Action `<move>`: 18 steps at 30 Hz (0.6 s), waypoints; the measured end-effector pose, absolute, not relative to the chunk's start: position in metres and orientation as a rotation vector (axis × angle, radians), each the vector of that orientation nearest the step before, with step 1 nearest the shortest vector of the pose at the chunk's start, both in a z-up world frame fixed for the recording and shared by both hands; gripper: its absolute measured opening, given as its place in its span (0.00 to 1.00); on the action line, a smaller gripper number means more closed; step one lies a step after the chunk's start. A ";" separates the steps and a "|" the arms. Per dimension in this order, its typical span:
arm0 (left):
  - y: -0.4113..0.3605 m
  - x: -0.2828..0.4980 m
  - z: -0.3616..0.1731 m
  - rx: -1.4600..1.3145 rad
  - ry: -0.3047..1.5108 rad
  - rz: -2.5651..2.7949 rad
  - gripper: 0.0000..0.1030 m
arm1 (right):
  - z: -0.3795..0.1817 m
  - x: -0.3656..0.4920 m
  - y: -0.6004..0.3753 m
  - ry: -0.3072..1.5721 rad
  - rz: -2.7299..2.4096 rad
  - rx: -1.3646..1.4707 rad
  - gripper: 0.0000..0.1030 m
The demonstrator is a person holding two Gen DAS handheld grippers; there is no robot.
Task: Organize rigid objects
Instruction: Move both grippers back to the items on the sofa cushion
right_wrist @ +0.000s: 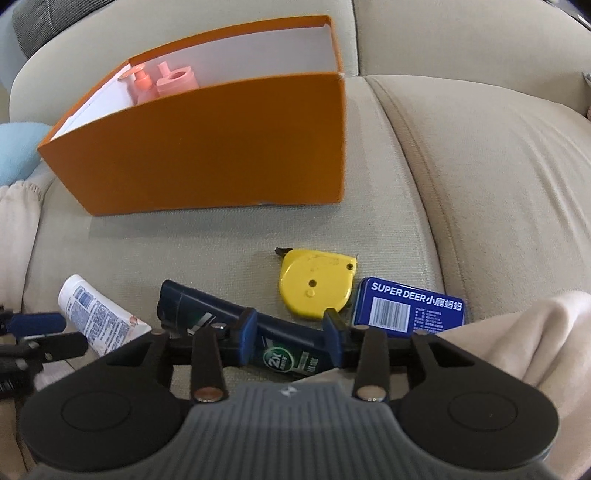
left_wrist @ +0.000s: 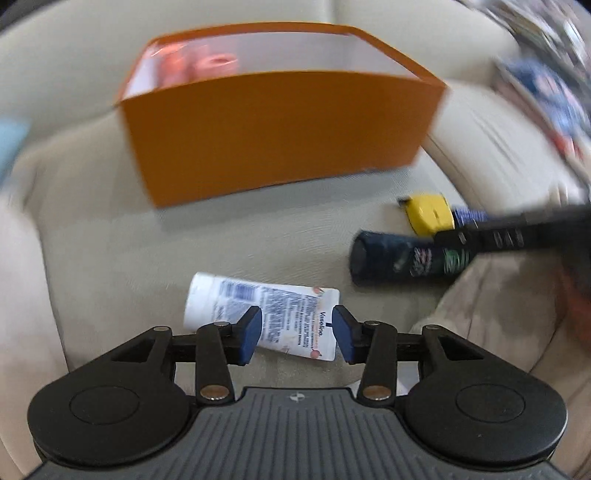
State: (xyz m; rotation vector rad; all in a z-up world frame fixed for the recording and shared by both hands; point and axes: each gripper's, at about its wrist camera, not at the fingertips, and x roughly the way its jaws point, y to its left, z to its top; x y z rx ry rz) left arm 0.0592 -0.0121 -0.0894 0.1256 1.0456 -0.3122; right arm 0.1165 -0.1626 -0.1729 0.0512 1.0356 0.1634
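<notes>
An orange box (left_wrist: 280,136) stands on the beige sofa seat; it also shows in the right wrist view (right_wrist: 207,147) with pink bottles (right_wrist: 162,83) inside. A white Vaseline tube (left_wrist: 266,314) lies flat between the fingers of my open left gripper (left_wrist: 297,334), which hangs over it. My right gripper (right_wrist: 290,338) is open over a dark blue deodorant bottle (right_wrist: 236,325), fingers on either side of it. A yellow tape measure (right_wrist: 317,282) and a blue Super Deer tin (right_wrist: 410,306) lie just beyond. The tube (right_wrist: 96,314) shows at left in the right view.
A cream cloth (right_wrist: 517,339) lies at the right by the tin. A light blue cushion (right_wrist: 18,147) sits left of the box. The sofa back (right_wrist: 461,33) rises behind the box. Cluttered printed items (left_wrist: 546,85) blur at the upper right.
</notes>
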 end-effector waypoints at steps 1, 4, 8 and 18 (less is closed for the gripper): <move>-0.017 0.059 -0.092 0.150 1.052 -0.332 0.51 | -0.175 0.117 -0.161 1.036 0.165 0.049 0.42; -0.029 0.057 -0.099 0.206 1.074 -0.353 0.52 | -0.178 0.117 -0.159 1.033 0.168 0.051 0.42; -0.047 0.052 -0.107 0.358 1.051 -0.336 0.61 | -0.178 0.111 -0.164 1.025 0.172 0.067 0.43; -0.073 0.039 -0.117 0.688 0.996 -0.405 0.64 | -0.179 0.111 -0.166 1.023 0.182 0.090 0.43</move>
